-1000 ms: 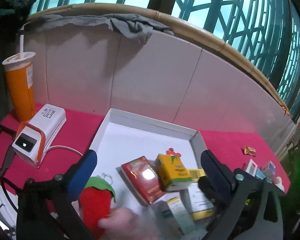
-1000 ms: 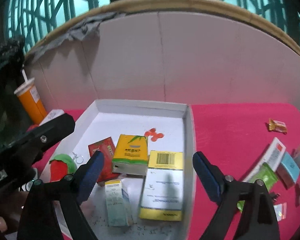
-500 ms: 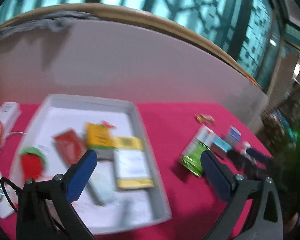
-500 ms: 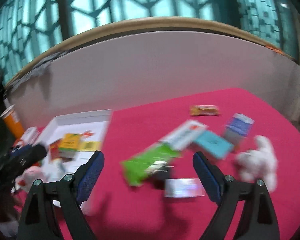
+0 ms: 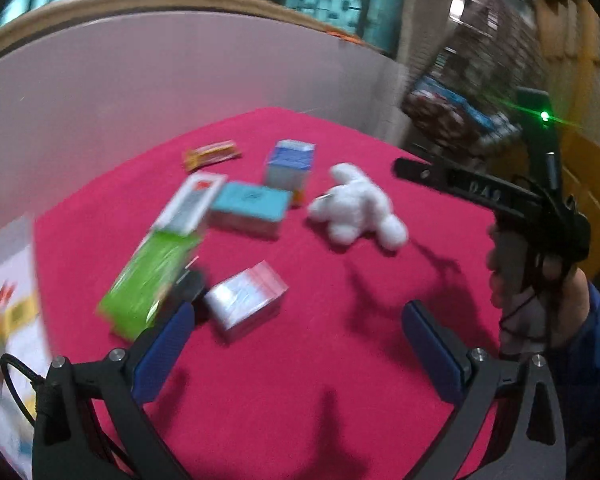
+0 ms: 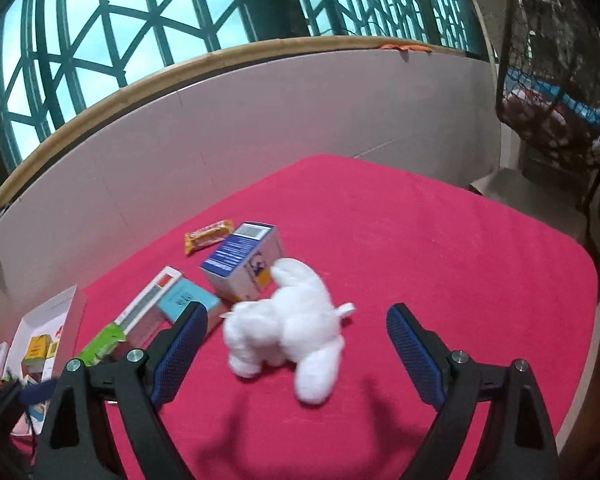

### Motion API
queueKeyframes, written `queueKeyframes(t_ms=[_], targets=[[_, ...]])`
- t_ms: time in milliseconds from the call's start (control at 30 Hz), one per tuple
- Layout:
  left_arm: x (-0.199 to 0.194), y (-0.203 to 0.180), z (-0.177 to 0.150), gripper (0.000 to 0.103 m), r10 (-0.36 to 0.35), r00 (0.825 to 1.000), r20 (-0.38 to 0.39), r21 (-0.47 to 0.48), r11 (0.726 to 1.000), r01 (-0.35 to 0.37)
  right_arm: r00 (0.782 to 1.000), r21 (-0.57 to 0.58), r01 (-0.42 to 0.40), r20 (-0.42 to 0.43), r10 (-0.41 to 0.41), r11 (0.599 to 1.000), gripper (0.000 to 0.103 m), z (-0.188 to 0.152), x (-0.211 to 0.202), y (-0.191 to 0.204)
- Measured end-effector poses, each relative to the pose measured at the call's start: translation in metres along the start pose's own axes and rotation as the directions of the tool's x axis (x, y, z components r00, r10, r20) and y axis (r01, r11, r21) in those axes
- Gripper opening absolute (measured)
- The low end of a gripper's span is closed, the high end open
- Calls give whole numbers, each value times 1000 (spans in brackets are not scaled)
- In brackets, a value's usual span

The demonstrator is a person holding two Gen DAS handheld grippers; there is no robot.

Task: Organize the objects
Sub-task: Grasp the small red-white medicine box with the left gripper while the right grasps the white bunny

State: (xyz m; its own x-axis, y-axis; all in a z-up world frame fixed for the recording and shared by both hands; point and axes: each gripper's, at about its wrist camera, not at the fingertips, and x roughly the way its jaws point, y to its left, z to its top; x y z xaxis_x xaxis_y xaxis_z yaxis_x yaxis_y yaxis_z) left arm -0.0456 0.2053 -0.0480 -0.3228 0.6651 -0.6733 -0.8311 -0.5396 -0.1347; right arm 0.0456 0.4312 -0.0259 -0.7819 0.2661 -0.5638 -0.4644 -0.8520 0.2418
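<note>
At the far left edge, the white tray (image 6: 74, 312) sits on the red counter (image 6: 420, 264) with a few small boxes inside it, blurred in your left view. Just right of it lies the green packet (image 5: 148, 284), and a long white box (image 5: 192, 202) rests with one end on the packet's far end. Touching that box on its right is the flat teal box (image 5: 250, 206). In front of these, nearer to you, a small silver and pink box (image 5: 246, 300) lies on its own, with a small dark item I cannot make out just beside its left end.

Your left hand-held gripper (image 5: 300, 340) is spread wide, nothing between its blue pads, hovering over bare counter just this side of the silver and pink box.

Farther back, an orange snack wrapper (image 6: 208, 234) lies near the white wall. To its right stands the blue and white carton (image 6: 242, 266), tilted in your right view, with the white plush toy (image 6: 288, 324) touching its near corner.

Your right hand-held gripper (image 6: 296, 348) is also spread wide, and the plush toy lies between its fingers (image 6: 180, 350) without either pad pressing on it. Your left view shows your right hand (image 5: 540, 280) in a blue sleeve (image 5: 592, 344) gripping that tool at the right edge
</note>
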Motion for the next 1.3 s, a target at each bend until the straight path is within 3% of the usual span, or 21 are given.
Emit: queueKeyframes(t_ms=[133,267,367,500,667,867,1200,1267,1300], targets=[[32,-5,18,103,13,999,-38,92,996,-10,999,28,-35,-17,35,999,94,1,4,-12],[64,-1,22,103,-45,988,-150,135,989,66,997,1,-80,-22,80,997,94,4,9,-17],[79,2,21,103,-53,975,-216,140,986,85,996,-7,-93,-18,93,996,94,8,12,-27],[83,-2,16,103,-60,961,-270,167,980,108,991,4,-132,-31,132,991,94,11,16,-32],[66,-11,7,103,-136,939,-316,89,981,172,982,-35,-173,-76,170,984,94,7,25,-23],[60,-15,-7,100,-49,946,-319,78,994,78,980,-119,-130,-168,109,984,94,0,58,-5],[60,-7,-16,67,24,958,-287,-10,1000,-28,969,-132,-106,-237,72,986,98,0,92,21],[57,-4,-17,49,45,961,-271,-26,998,-54,970,-135,-92,-236,58,987,97,-3,94,21],[56,-1,-17,33,86,962,-261,-30,995,-97,973,-139,-69,-229,36,988,93,-6,95,20]])
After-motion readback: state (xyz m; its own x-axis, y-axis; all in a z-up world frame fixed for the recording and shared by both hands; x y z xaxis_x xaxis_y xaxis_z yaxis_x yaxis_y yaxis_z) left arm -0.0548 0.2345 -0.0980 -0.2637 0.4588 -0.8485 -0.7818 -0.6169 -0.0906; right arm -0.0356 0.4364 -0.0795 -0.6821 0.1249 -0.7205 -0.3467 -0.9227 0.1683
